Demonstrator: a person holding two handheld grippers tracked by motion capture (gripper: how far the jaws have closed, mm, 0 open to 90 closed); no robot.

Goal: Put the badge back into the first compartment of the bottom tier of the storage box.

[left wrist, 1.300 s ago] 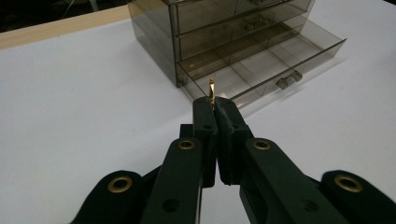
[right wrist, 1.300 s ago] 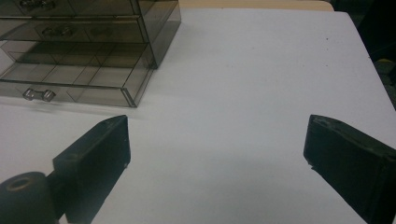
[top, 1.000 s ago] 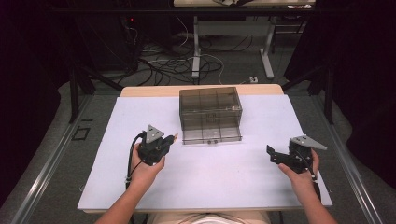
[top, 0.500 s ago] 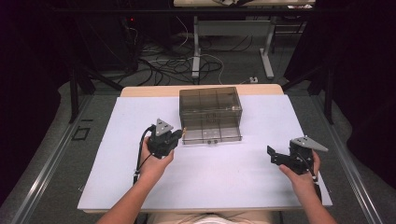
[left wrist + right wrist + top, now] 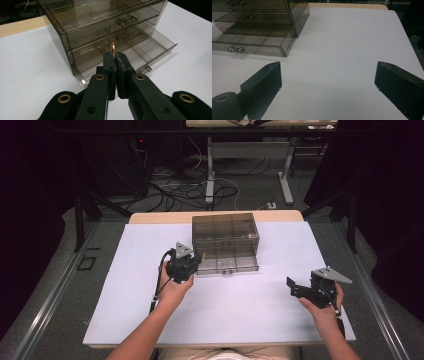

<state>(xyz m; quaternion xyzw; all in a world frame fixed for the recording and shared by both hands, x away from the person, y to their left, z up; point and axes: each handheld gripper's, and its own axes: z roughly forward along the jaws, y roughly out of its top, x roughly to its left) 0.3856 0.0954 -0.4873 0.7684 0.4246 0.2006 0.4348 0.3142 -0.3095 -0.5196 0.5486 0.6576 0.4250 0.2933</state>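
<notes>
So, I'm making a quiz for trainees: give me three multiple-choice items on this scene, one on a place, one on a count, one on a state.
1. Where is the open drawer in the drawer box?
A top
B middle
C bottom

2. How many drawer levels does the box have?
A two
B three
C five

3. The left hand-held gripper is
A wide open
B shut on a small gold piece
C lying on the table

Answers: 1 C, the lowest one sticks out; 2 B, three fronts are stacked; 3 B, its jaws pinch the piece.

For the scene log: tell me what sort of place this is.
Probably a lab or workshop: a white-topped table ringed by dark curtains, loose cables on the floor behind, and a smoky plastic drawer cabinet as a test prop.
</notes>
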